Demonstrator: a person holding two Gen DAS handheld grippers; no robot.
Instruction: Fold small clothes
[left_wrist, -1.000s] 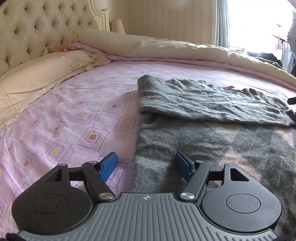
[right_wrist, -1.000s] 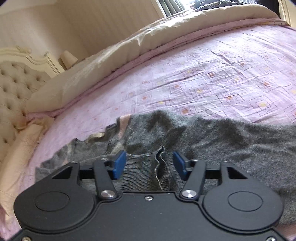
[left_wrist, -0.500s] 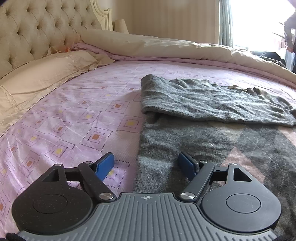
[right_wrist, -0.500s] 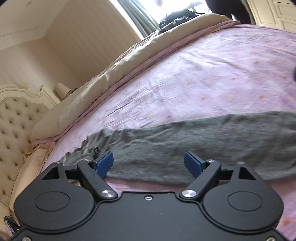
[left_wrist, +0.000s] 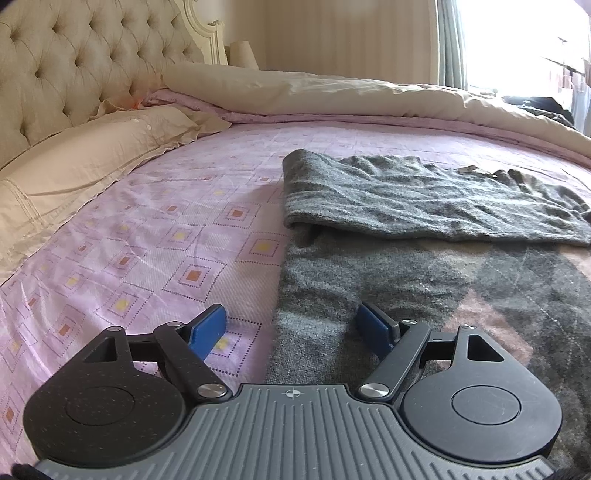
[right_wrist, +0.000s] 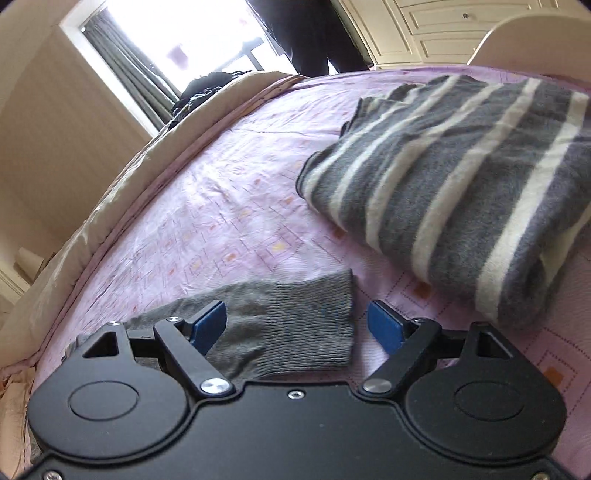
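A grey argyle sweater (left_wrist: 461, 295) lies flat on the pink bedsheet (left_wrist: 166, 240), with one grey sleeve (left_wrist: 406, 199) folded across its far part. My left gripper (left_wrist: 291, 326) is open and empty, low over the sweater's left edge. In the right wrist view, the sweater's other sleeve ends in a ribbed cuff (right_wrist: 295, 325) lying on the sheet. My right gripper (right_wrist: 297, 325) is open, its jaws spread to either side of that cuff, not holding it.
A folded grey and white striped garment (right_wrist: 461, 184) lies on the bed to the right of the cuff. A beige duvet (left_wrist: 332, 88) is bunched along the far side. A pillow (left_wrist: 85, 158) and tufted headboard (left_wrist: 74, 62) are at the left.
My right gripper opened wider, let go of the sleeve folds and swept right along the sleeve to its cuff; the striped garment came into view. My left gripper stayed open, shifting slightly.
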